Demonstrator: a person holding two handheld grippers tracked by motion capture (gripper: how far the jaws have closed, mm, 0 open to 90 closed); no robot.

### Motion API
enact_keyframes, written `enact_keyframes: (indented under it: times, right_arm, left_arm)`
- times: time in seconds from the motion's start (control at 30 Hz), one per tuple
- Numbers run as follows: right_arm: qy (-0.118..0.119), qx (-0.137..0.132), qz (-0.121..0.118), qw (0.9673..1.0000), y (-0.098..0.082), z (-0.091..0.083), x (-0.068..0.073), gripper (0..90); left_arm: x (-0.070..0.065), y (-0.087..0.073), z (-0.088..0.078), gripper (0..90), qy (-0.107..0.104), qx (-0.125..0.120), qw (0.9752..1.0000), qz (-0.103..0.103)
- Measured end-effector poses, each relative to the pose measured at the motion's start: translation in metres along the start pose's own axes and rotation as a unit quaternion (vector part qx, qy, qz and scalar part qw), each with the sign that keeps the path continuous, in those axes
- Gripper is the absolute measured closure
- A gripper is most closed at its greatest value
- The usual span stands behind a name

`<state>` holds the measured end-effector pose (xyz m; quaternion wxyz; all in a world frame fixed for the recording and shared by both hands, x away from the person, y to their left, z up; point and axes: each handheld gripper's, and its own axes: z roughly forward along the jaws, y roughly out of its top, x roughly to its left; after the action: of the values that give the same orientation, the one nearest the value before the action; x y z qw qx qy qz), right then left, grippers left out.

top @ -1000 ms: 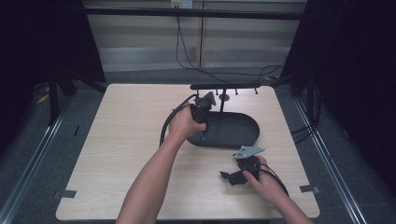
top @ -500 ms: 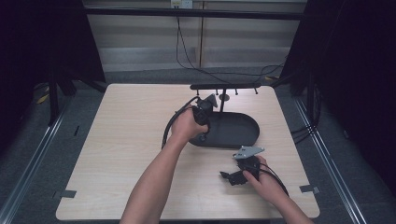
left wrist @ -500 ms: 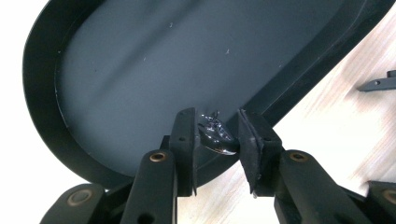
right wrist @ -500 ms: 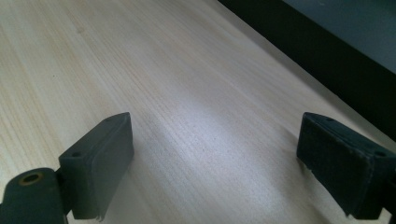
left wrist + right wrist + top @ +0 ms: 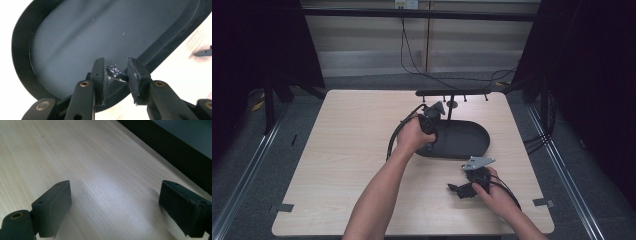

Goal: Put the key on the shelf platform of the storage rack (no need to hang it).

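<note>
- The left claw [image 5: 115, 75] pinches a silver ring [image 5: 115, 73] between its two pads; a small sparkling stone sits on the ring's upper side.
- The ring hangs over the near rim of a black oval tray [image 5: 22, 40], held above the tray's dark floor; whether it touches the rim I cannot tell.
- In the high view the left claw [image 5: 430, 131] sits at the left end of the tray [image 5: 472, 142], with the left hand [image 5: 413, 137] wrapped round its body and a black cable looping off to the left.
- Just behind the tray, at the far edge of the table [image 5: 347, 150], stands a black rack [image 5: 452, 93]: a thin post with a cross bar on top and short pegs hanging from the bar.
- The right claw [image 5: 115, 215] is spread wide, its pads well apart with nothing but bare wood between them.
- In the high view the right claw [image 5: 458, 190] lies low over the table at the near right, pointing left, held by the right hand [image 5: 497, 195], with a grey plate on top.
- It is well apart from the ring and near the tray's near right side; in its own view the tray's dark wall [image 5: 175, 152] crosses the far right corner.
</note>
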<state>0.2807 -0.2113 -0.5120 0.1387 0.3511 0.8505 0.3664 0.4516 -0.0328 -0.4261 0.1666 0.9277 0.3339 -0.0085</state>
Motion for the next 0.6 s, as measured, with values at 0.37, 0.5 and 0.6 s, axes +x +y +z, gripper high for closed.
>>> enact_keyframes:
  times: [0.37,0.5,0.6]
  right_arm:
    - [0.000,0.000,0.001,1.0000,0.000,0.000,0.000,10.6]
    - [0.000,0.000,0.001,1.0000,0.000,0.000,0.000,10.6]
    - [0.000,0.000,0.000,1.0000,0.000,0.000,0.000,10.6]
  left_arm:
    - [-0.004,0.000,0.013,71.7,0.002,-0.011,0.9999,0.007]
    - [-0.004,0.000,0.012,69.8,0.002,-0.013,0.9999,0.008]
    - [-0.003,-0.001,0.010,68.8,0.004,-0.012,0.9999,0.011]
